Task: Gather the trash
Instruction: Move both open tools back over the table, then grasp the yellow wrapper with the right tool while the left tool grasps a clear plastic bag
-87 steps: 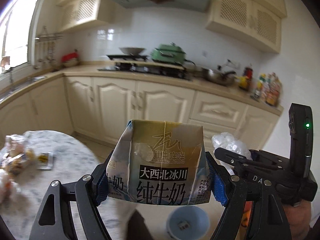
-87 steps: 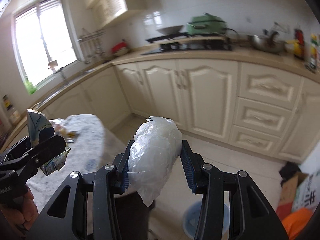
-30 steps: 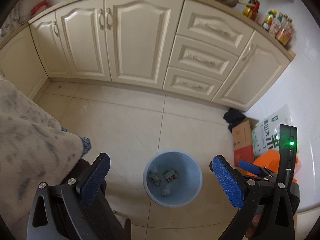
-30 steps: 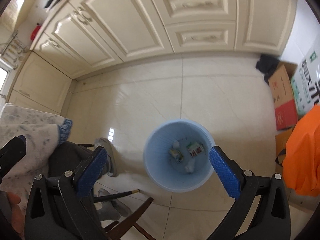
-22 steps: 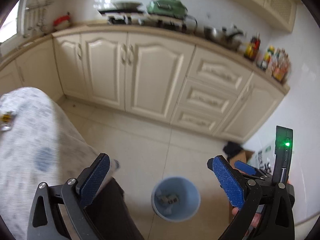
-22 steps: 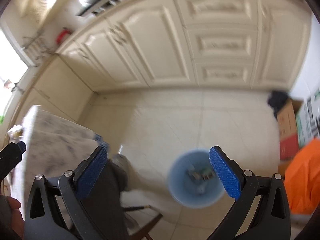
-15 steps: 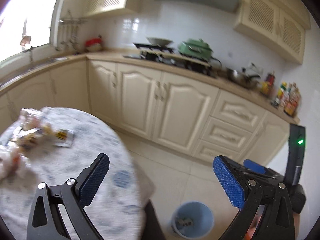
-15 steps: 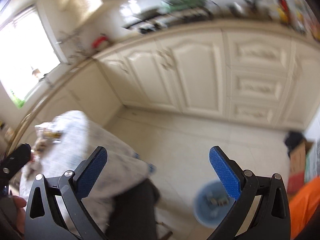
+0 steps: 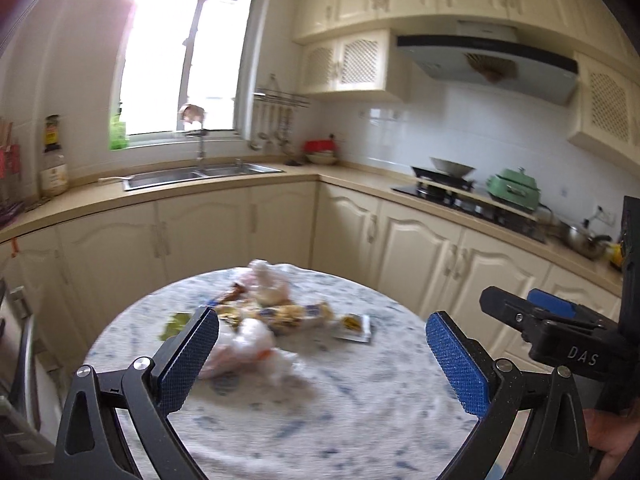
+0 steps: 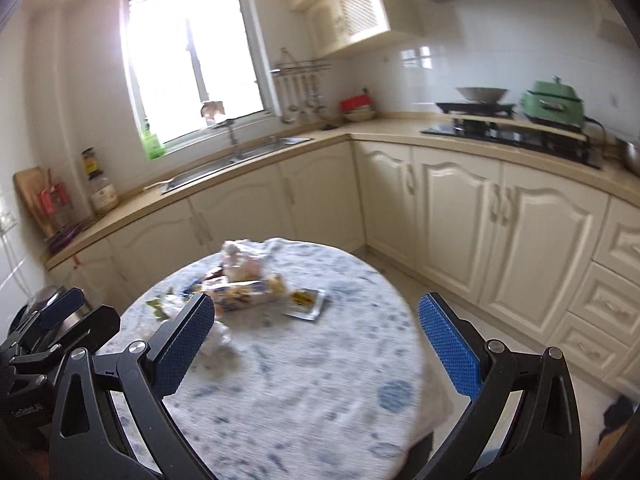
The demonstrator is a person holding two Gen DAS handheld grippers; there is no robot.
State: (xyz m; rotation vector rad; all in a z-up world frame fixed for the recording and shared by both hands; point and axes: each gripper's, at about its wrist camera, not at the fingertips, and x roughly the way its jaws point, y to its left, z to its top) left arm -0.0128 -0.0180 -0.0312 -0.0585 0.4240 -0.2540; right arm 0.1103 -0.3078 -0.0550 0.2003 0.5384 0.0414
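Observation:
A heap of trash [image 9: 264,312] lies on the far half of a round table [image 9: 320,420] with a blue-patterned cloth: crumpled plastic bags, snack wrappers and a flat packet [image 9: 354,326]. It also shows in the right wrist view [image 10: 244,284]. My left gripper [image 9: 322,360] is open and empty, above the table's near side, short of the heap. My right gripper [image 10: 316,344] is open and empty over the table [image 10: 320,400], to the right of the left one. The bin is out of view.
Cream kitchen cabinets [image 9: 420,248] wrap around behind the table, with a sink [image 9: 200,174] under the window and a hob with a green pot [image 9: 514,188] at the right. Floor shows right of the table [image 10: 384,260].
Both grippers dropped the milk carton and the plastic bag into the blue bin, then swung up and left from the bin to face the table. Both are open and empty now.

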